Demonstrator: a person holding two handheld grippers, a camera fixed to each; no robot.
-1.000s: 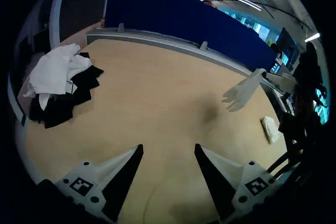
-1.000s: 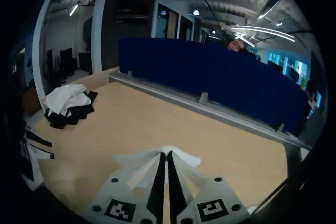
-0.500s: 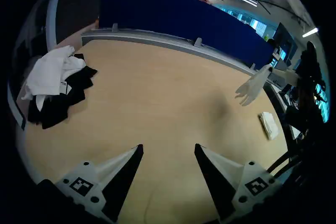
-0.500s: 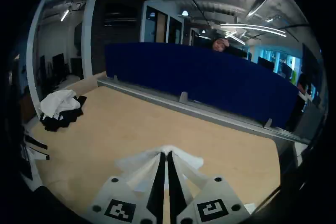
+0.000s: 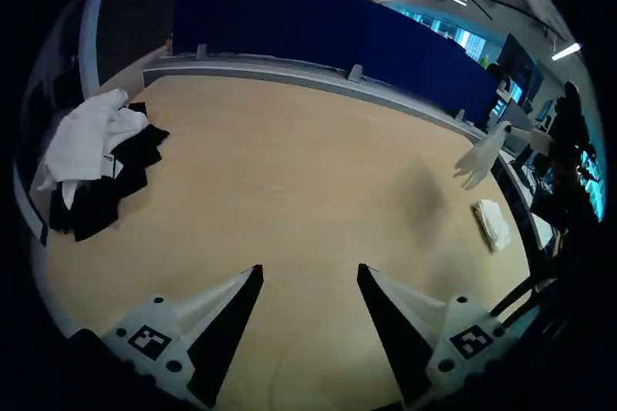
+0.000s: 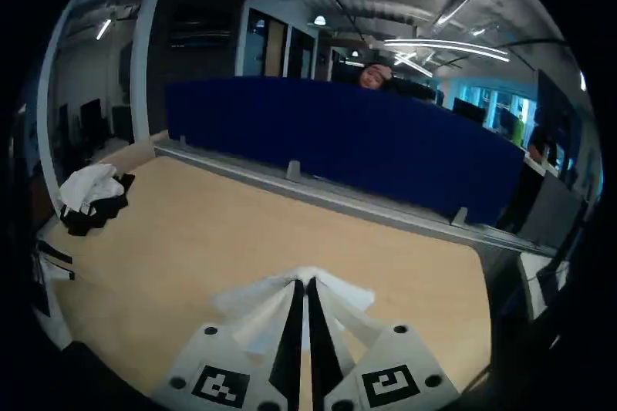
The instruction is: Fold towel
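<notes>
In the left gripper view, our left claw hangs over the near edge of the tabletop with its fingers wide apart and nothing between them. Towards the right edge, the towel dangles in the air from our right claw, limp and bunched, with its shadow on the wood beneath. A small folded white cloth lies by that same right edge. A pile of white and black cloth sits at the left edge, well apart from everything else. A blue partition runs along the far edge.

In the right gripper view, our right claw is clamped together on the towel, whose white folds spill out on both sides of the fingertips. The bare tabletop stretches ahead of it.

We judge the towel light, soft and floppy. It has no stiffness of its own, so it will sag and crumple wherever it is not held or laid flat. It looks pinched somewhere in a bunch, though we cannot tell whether that is a corner. Before folding, we would want it spread on the open middle of the tabletop. Then each claw should take a corner along one edge, gripping close to the hem so the cloth cannot slip out.
</notes>
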